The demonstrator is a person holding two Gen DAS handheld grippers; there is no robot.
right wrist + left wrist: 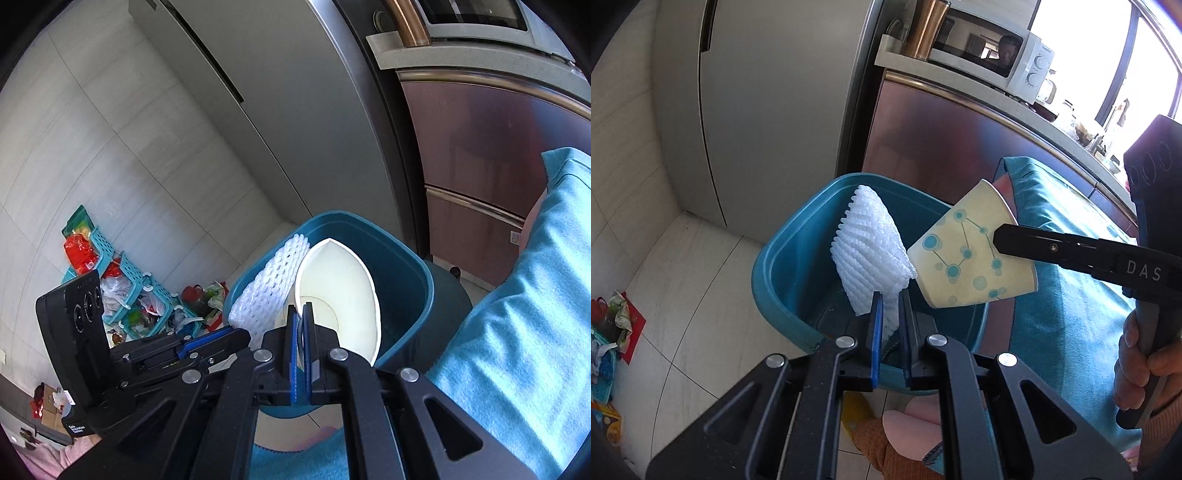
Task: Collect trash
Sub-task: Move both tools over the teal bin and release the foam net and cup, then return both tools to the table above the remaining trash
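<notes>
Foam netting [866, 254], white, was clamped in the left gripper [890, 299] at frame centre, above the teal bin [783, 266]. The right gripper [302, 314] was clenched on the rim of a flattened, dotted paper cup [975, 254], just right of the netting, also over the bin's opening.

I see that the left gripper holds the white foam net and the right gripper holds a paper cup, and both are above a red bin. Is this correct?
Not fully. The bin is teal blue, not red; both wrist views show it. The rest holds: the left gripper is shut on the white foam net, and the right gripper is shut on the paper cup, both above the bin.
</notes>
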